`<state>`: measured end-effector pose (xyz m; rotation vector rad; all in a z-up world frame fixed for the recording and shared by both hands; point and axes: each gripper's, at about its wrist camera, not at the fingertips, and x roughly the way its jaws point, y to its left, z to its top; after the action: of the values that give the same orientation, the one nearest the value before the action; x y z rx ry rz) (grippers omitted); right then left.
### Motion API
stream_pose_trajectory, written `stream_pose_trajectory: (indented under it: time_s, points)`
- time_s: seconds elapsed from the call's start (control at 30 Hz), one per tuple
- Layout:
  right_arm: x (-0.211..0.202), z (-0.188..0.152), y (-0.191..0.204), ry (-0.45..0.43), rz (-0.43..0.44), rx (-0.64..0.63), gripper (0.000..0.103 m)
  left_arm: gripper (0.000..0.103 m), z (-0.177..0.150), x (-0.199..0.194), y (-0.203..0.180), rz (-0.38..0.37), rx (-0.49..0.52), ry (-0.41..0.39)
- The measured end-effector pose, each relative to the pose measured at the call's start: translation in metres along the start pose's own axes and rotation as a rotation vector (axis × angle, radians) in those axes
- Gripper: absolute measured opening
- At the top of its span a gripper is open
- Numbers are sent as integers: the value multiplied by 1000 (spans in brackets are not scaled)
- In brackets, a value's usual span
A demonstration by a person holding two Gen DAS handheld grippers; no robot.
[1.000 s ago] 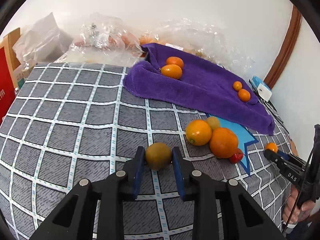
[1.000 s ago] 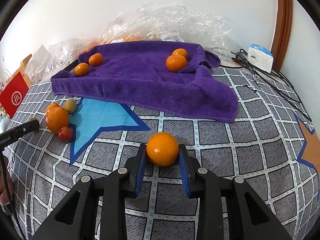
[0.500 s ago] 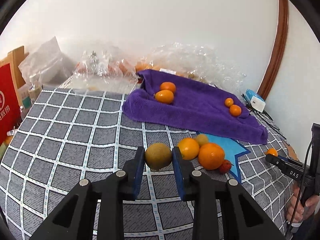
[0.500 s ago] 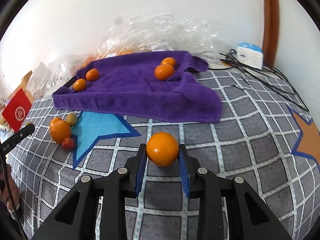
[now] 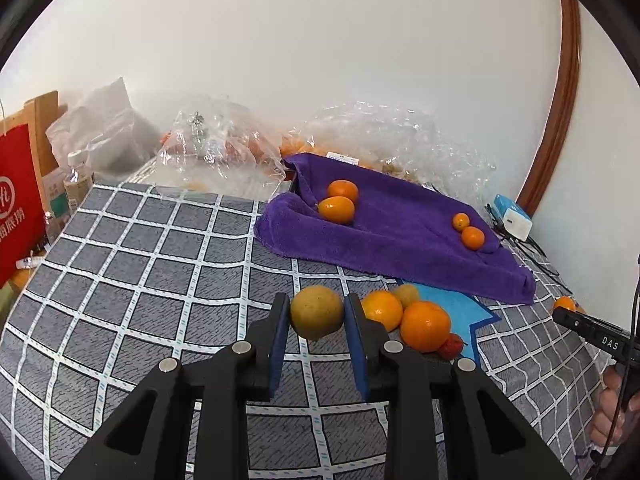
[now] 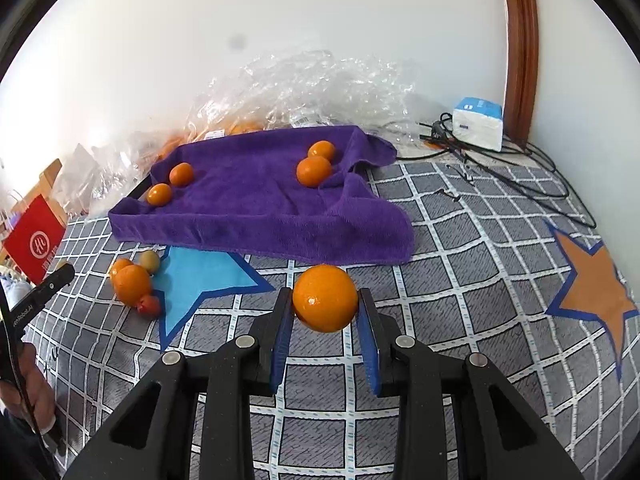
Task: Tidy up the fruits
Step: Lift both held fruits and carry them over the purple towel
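- The bed (image 6: 460, 240), under a grey checked cover, carries everything; the lifted fruit should travel high enough to clear its folds.
- The purple towel (image 6: 256, 200) lies at twelve o'clock from both tools and looks like the sorting place. It already holds two pairs of small oranges, one pair (image 5: 340, 202) near its left corner in the left view, the other (image 5: 468, 230) toward its right side.
- The loose pile (image 5: 412, 318) sits off the towel on the blue star, at about two o'clock from the left tool, touching fruit to fruit. It is best skirted rather than brushed.
- The right tool (image 6: 325, 322) is closed tight on an orange (image 6: 325, 298), gripped across its middle and clear of the cover. I would carry it to join the like-sized oranges and let go only once it rests on the towel.
- The left tool (image 5: 316, 334) is likewise clamped on a yellow-green fruit (image 5: 316, 312), held between the pads. With nothing like it on the towel, a bare patch suits it.
- Round fruit rolls, so low, gentle releases in the towel's hollows seem wise.
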<state>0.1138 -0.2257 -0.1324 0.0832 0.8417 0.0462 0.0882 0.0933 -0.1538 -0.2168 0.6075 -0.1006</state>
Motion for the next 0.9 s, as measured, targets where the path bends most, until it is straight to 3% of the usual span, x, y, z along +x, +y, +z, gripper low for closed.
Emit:
stream_pose_trajectory:
  time_s: [0.5,0.7,0.9]
  points:
    - [-18,10,7,-60,53,10,31,26,0,0,3,-6,-31,-9]
    - [-24,23,6,-69,31,17,31,26,6,-11,9,4,-76,-35]
    - [-24,40,12,-80,14,7,31,26,27,-25,4,35,-56,-79]
